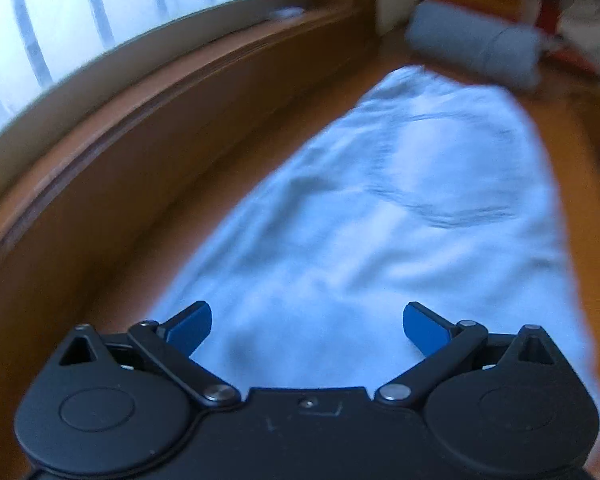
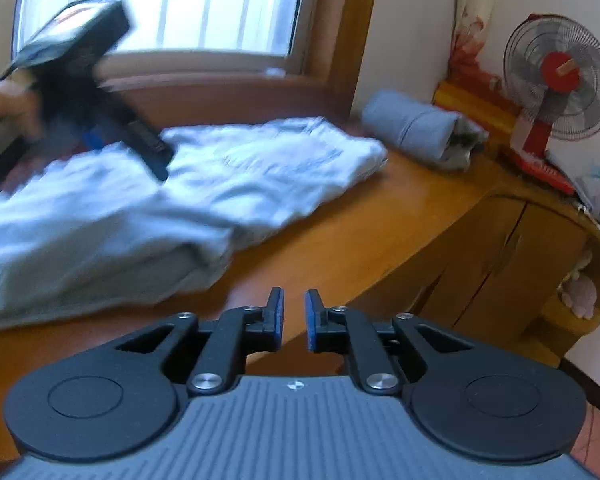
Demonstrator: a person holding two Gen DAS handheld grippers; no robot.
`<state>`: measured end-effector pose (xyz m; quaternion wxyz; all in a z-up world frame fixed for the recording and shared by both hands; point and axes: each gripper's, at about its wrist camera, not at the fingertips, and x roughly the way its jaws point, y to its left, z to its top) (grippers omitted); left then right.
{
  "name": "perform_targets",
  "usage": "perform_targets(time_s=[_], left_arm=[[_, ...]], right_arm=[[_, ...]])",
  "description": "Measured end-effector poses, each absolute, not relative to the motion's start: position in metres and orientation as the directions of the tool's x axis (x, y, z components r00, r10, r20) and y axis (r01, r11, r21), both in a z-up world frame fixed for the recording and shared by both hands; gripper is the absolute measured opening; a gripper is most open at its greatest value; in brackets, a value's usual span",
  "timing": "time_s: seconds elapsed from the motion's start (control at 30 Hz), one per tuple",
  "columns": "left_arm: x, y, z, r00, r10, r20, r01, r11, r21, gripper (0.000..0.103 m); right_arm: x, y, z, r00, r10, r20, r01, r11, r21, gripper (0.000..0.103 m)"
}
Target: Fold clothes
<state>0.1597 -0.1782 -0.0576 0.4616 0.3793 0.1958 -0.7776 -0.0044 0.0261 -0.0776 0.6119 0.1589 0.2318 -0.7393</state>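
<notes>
- The left gripper (image 1: pixel 307 326) hangs over the near end of the pale blue garment (image 1: pixel 400 208); its blue pads stand wide apart, released, with nothing between them.
- That garment lies spread along the wooden surface (image 1: pixel 140 240), stretching ahead of the left gripper towards a rolled grey cloth (image 1: pixel 476 52) at the far end.
- The right gripper (image 2: pixel 294 318) is clenched almost shut, a narrow gap between its pads and nothing in it.
- It sits over bare wood (image 2: pixel 340 232), the garment (image 2: pixel 180 192) ahead and to its left, folded over on itself at the near edge.
- In the right wrist view a hand (image 2: pixel 8 104) holds the left gripper's body over the garment's left part.
- Ahead and right of the right gripper: the grey roll (image 2: pixel 416 128), then a red fan (image 2: pixel 556 84).
- A cabinet (image 2: pixel 500 264) stands under the surface to the right; a pale object sits in the open shelf beside it, too blurred to name.
</notes>
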Motion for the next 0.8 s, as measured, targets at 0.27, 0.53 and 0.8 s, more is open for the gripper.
perform_targets(time_s=[0.27, 0.53, 0.8], left_arm=[[0.155, -0.100, -0.043, -0.367, -0.528, -0.766, 0.879, -0.466, -0.100, 0.102], [0.108, -0.100, -0.073, -0.176, -0.488, -0.855, 0.979, -0.181, -0.098, 0.103], [0.097, -0.100, -0.078, -0.016, -0.442, -0.897, 1.000, -0.012, -0.012, 0.103]], right_arm=[[-0.151, -0.095, -0.046, 0.031, -0.868, -0.495, 0.987, -0.052, 0.153, 0.053], [-0.211, -0.238, -0.078, 0.205, -0.777, -0.595, 0.978, 0.180, 0.101, 0.050], [-0.228, -0.299, -0.078, 0.095, -0.838, -0.537, 0.976, 0.184, -0.114, 0.019]])
